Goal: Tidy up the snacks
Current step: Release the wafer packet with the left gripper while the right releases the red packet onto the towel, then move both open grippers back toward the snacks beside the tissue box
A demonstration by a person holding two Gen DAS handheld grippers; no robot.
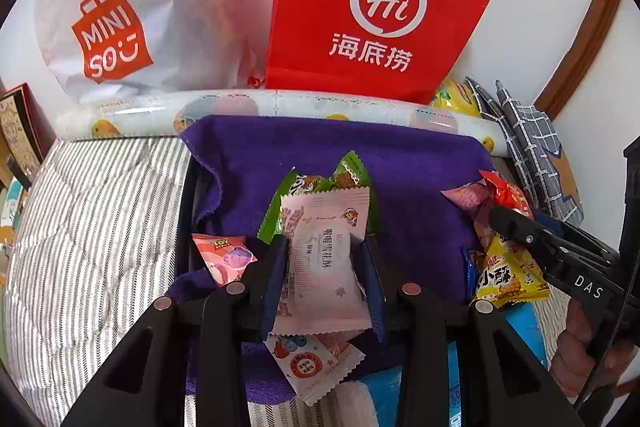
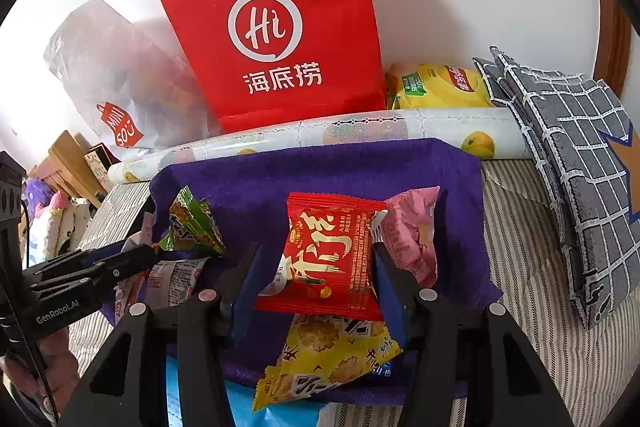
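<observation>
Two snack packets are in hand at once. The left gripper has its jaws closed narrow on a pale pink packet, pinching it across the middle, above the purple towel. The right gripper likewise clamps a red packet by its two side edges, over the same towel. More snacks lie loose on the cloth: green packets, a yellow packet just beneath the red one, and a pink strawberry packet below the left jaws. A red paper bag and a white Miniso bag stand behind. These wrappers look light, crinkly and slick, and the contents likely crumble, so a gentle pinch across the padded middle seems safer than a hard squeeze; the flat sealed edges would probably slide out
</observation>
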